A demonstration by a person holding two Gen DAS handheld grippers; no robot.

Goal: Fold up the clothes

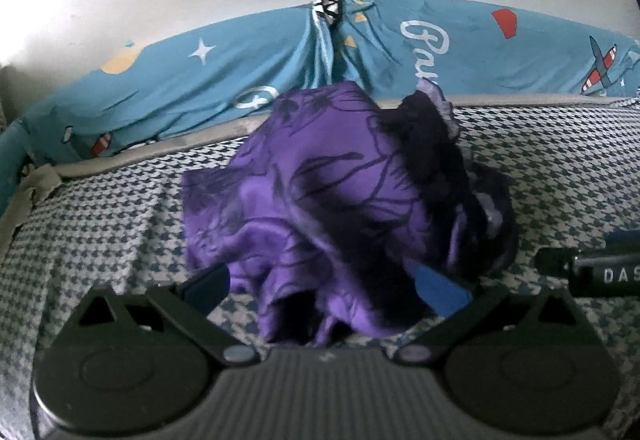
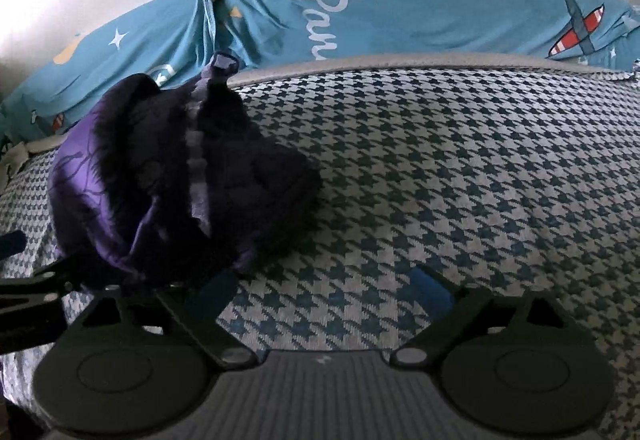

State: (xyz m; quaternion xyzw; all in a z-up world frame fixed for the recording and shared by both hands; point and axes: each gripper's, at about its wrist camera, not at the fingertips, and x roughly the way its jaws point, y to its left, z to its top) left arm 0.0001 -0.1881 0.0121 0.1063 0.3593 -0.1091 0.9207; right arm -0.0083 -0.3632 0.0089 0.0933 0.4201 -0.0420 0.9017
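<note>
Purple garment [image 1: 320,191] lies crumpled on the houndstooth bed cover [image 2: 440,159], near the teal sheet [image 1: 160,79]; left gripper [image 1: 324,290] fingers wide around its near hem, right gripper [image 2: 332,290] wide and empty beside it; pinch hem corners, spread flat first

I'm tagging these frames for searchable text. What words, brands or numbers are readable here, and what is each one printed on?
"Pan": white script on the teal printed sheet behind the bed, cut off below by the mattress edge; more letters may follow.
"DAS": white capitals on the black body of the right gripper, cut off by the picture's edge in the left wrist view.
The purple garment shows only a dark pattern, no readable text.
No numbers are visible.
</note>
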